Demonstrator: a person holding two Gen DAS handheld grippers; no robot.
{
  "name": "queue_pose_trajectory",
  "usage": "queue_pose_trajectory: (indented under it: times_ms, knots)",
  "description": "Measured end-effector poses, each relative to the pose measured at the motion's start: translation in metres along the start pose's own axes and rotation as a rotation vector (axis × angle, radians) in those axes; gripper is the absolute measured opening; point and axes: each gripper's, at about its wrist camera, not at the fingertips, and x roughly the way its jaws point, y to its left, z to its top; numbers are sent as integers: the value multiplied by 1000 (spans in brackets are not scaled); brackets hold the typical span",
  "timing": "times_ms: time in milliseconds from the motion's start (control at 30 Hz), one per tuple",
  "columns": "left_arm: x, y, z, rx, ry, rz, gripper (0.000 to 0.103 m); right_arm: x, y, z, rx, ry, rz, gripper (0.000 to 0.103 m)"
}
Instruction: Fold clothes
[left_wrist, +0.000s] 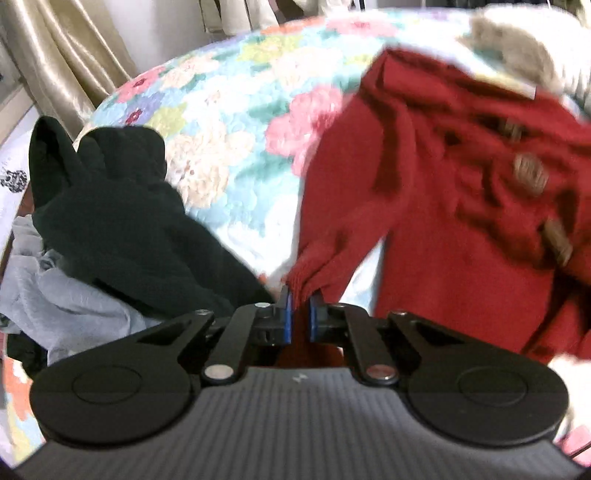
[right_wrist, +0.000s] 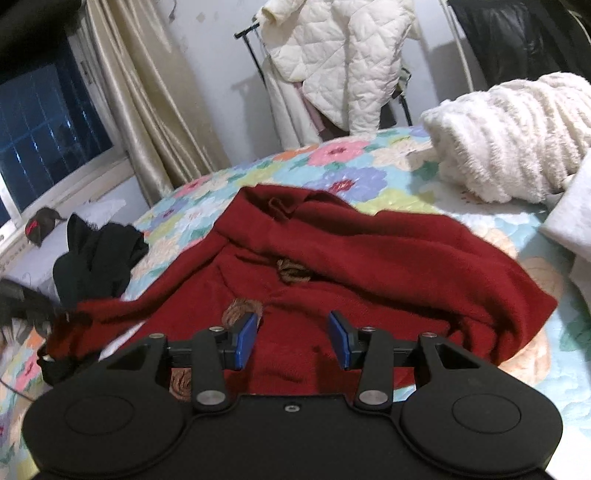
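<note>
A dark red knitted cardigan with brown toggle buttons (right_wrist: 369, 266) lies spread across a bed with a floral quilted cover (right_wrist: 369, 173). Its neckline points away toward the far edge of the bed, and its hem lies nearest the right gripper, so its long axis runs from near to far. One sleeve reaches out sideways from the cardigan toward a crumpled black garment (left_wrist: 122, 221), under which lies pale grey cloth (left_wrist: 66, 295). The left gripper (left_wrist: 300, 310) has its jaws nearly closed on the ribbed cuff of that sleeve (left_wrist: 314, 266). The right gripper (right_wrist: 293, 339) hovers over the cardigan's lower front, jaws wide apart and holding nothing. A fluffy white blanket (right_wrist: 517, 136) sits beyond the cardigan.
</note>
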Motion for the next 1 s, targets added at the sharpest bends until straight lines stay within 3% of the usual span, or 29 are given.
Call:
queue_pose_trajectory:
  times_ms: [67, 200, 300, 433, 700, 833, 933, 1000]
  knots:
    - [-14, 16, 15, -101, -45, 21, 8, 4, 2, -2, -9, 15, -3, 48]
    - [-40, 73, 51, -406, -126, 32, 8, 7, 1, -2, 1, 24, -3, 48]
    - [-60, 98, 78, -546, -171, -31, 8, 7, -1, -1, 17, 21, 2, 48]
    - [-81, 82, 101, -621, -185, -159, 8, 6, -11, 0, 69, 21, 28, 48]
    - [-76, -36, 117, -558, -184, -487, 8, -8, -22, 2, 133, -27, 95, 48]
    - [-47, -93, 140, -510, -152, -654, 8, -6, -24, 0, 141, -34, 148, 48]
    - [-19, -129, 152, -470, -83, -705, 8, -2, -23, -1, 119, -25, 147, 48]
    - [1, -146, 155, -451, -42, -701, 8, 3, -24, -2, 119, -17, 143, 49]
